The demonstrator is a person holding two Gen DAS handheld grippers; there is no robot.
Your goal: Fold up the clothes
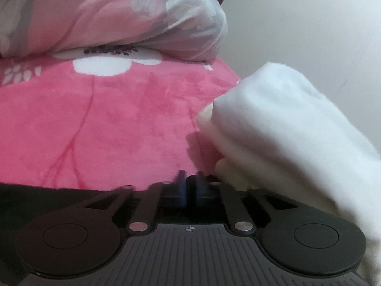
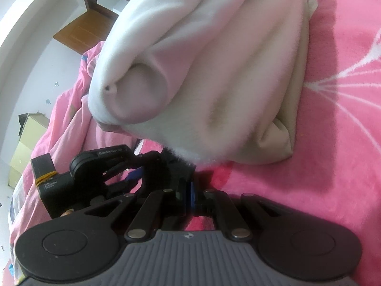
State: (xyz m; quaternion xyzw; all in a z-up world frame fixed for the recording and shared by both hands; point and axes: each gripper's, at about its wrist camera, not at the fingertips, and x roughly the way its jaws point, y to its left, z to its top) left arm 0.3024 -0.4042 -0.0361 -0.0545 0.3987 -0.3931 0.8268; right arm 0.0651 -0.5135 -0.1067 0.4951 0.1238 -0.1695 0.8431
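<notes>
Fleece, white and thick, makes up the garment (image 2: 214,71) being folded; it lies bunched in soft rolls on a bed covered by a pink blanket (image 1: 107,124) with white flower prints. In the right wrist view the garment rises in a heap just ahead of the right hand-held gripper (image 2: 189,190), its blue-padded fingers drawn together with no gap showing between them. The fuzzy lower edge of the white fabric comes down right at the fingertips, but the tips are dark and partly hidden there, so whether cloth is pinched between them cannot be told. To the left in that same view sits the left hand-held gripper (image 2: 137,175), black, with a small boxy camera body strapped by a yellow band; it lies low against the blanket beside the garment's rolled end.

In the left wrist view the left hand-held gripper (image 1: 190,186) also has its blue pads brought close together, nothing seen between them. The white garment (image 1: 285,131) hangs at the right of that view, draping down past the gripper's right side, close to the fingers. Beyond, a rumpled pink and grey quilt (image 1: 119,16) is piled at the far end of the bed, against a pale wall (image 1: 309,23)
</notes>
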